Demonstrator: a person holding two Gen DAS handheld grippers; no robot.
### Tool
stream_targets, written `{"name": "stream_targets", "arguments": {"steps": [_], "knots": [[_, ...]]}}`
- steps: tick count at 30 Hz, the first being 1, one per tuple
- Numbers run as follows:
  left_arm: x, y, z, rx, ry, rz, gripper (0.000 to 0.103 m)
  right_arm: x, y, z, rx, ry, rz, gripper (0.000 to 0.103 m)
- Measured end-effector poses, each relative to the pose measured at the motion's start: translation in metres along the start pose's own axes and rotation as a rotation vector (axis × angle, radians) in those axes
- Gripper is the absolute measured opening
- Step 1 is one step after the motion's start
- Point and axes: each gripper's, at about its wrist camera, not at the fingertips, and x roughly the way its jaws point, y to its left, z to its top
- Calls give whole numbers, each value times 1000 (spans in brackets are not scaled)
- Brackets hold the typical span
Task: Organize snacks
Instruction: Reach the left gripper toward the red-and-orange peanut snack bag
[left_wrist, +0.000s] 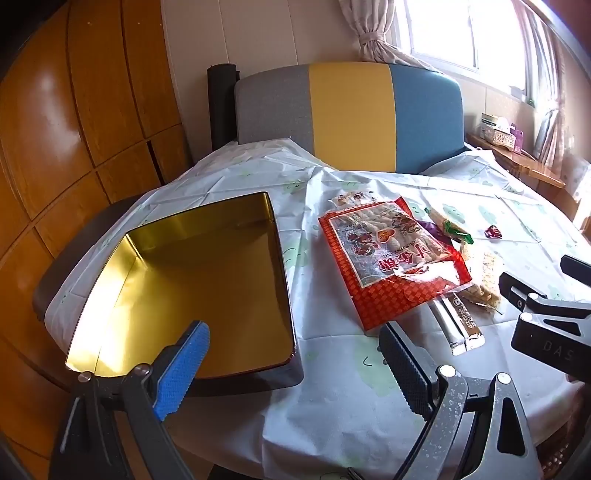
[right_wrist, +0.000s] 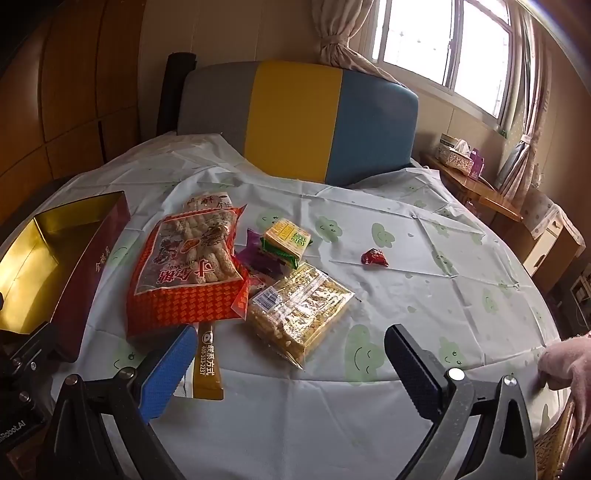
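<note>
1. Hovering over the desk (right_wrist: 424, 258), the right claw (right_wrist: 291, 354) gapes wide, empty; snack bags (right_wrist: 192, 269) lie just ahead.
2. Left claw (left_wrist: 295, 354) equally wide, empty; gold tin (left_wrist: 192, 288) ahead-left.

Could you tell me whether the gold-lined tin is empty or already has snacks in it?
Empty: the tin shows only its bare gold floor, and the snacks lie outside it.

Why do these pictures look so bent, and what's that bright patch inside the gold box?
Left wrist view: the fisheye lens bows the wooden wall panels, and daylight from the blown-out window glares off the tin by its near wall. Right wrist view: the same curving, a washed-out window, dark corners, and the snacks stay fairly sharp.
</note>
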Motion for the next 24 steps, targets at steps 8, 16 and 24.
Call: {"name": "stream_targets", "arguments": {"steps": [8, 16, 24], "knots": [[-2, -8, 2, 19, 0, -15, 94, -2, -9, 6, -7, -14, -15, 103], [0, -11, 5, 24, 7, -30, 94, -3, -20, 18, -47, -37, -46, 103], [4, -18, 14, 25, 24, -74, 94, 2, -45, 48, -72, -12, -29, 103]]}}
